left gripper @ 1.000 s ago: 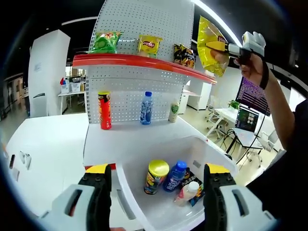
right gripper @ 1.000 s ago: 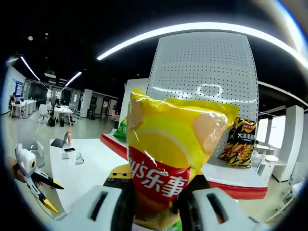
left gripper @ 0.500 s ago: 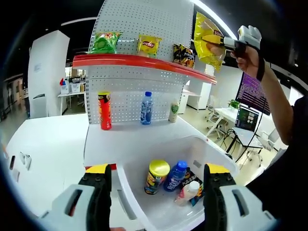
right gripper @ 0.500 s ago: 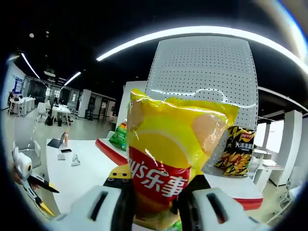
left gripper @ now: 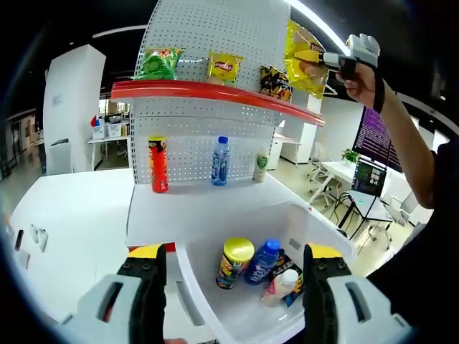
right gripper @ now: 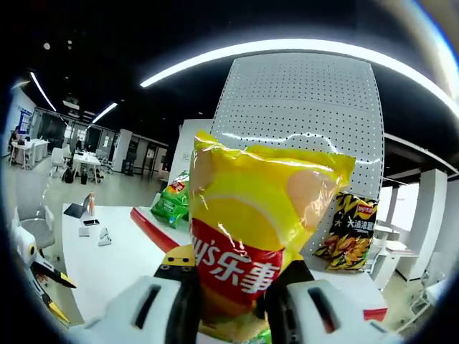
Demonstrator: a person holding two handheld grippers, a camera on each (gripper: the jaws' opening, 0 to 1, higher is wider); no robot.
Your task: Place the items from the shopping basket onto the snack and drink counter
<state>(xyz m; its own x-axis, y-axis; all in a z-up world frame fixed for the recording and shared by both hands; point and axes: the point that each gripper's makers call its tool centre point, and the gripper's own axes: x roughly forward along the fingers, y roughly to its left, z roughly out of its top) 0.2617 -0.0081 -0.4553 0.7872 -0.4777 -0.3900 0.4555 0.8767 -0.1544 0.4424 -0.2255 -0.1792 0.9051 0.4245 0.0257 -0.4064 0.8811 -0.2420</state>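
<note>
Your basket (left gripper: 315, 229) is holding a yellow-lidded can (left gripper: 234, 261), a blue bottle (left gripper: 262, 261), a white bottle (left gripper: 281, 284) and a dark packet under them. Your left gripper (left gripper: 233, 287) is hanging above its near rim with jaws spread and nothing between them. Your right gripper (right gripper: 231, 297) is clenching the yellow bag (right gripper: 257, 236), lifting it beside the dark bag (right gripper: 346, 233) at the red shelf's (left gripper: 208, 92) right end. The green bag (right gripper: 171, 201) is sitting further left. The white counter (left gripper: 208, 204) below is carrying a red can (left gripper: 158, 164) and two bottles.
</note>
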